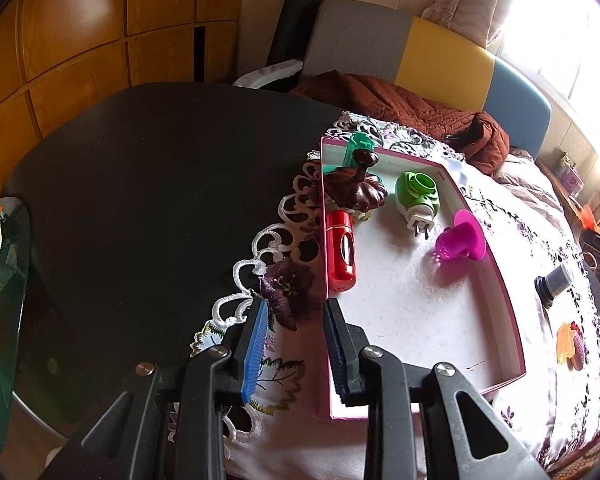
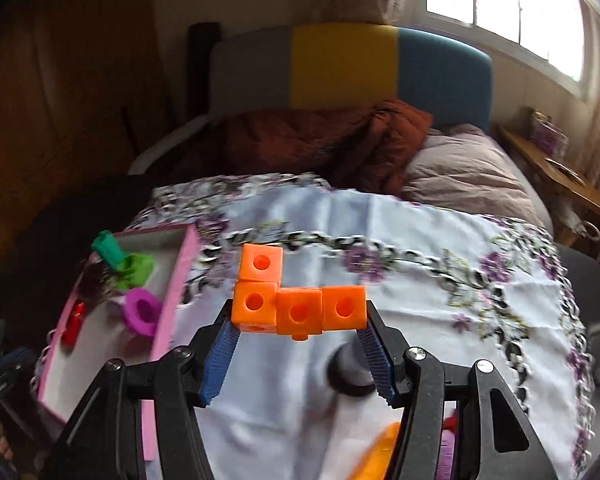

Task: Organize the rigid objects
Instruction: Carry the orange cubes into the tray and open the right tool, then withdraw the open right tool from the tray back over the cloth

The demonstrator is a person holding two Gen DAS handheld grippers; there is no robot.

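Shallow rectangular pink-walled box with a white floor (image 1: 512,320), centre right of the left wrist view, on a white embroidered floral tablecloth (image 1: 284,364). Inside it, toward the upper left: 1 teal plastic piece (image 1: 354,148), 1 dark brown glossy lobed ornament with a stem (image 1: 354,190), 1 red plastic cylinder lying along the left wall (image 1: 341,250), 1 green round plug-in device with 2 metal prongs (image 1: 416,196), 1 magenta flanged plastic cup on its side (image 1: 462,238). Outside the box, at the right edge: 1 small dark grey cylinder (image 1: 554,282), 1 orange-and-purple piece (image 1: 570,346)

Left gripper (image 1: 296,356), bottom centre: 2 blue ribbed pads straddling the box's near left wall, gap narrow, contact with the wall not clear, so grip cannot be told

Right gripper (image 2: 300,344), bottom centre of the right wrist view: clamped on an orange L-shaped block of 4 joined plastic cubes (image 2: 300,304), each with 1 round hole, held above the cloth, right of the box
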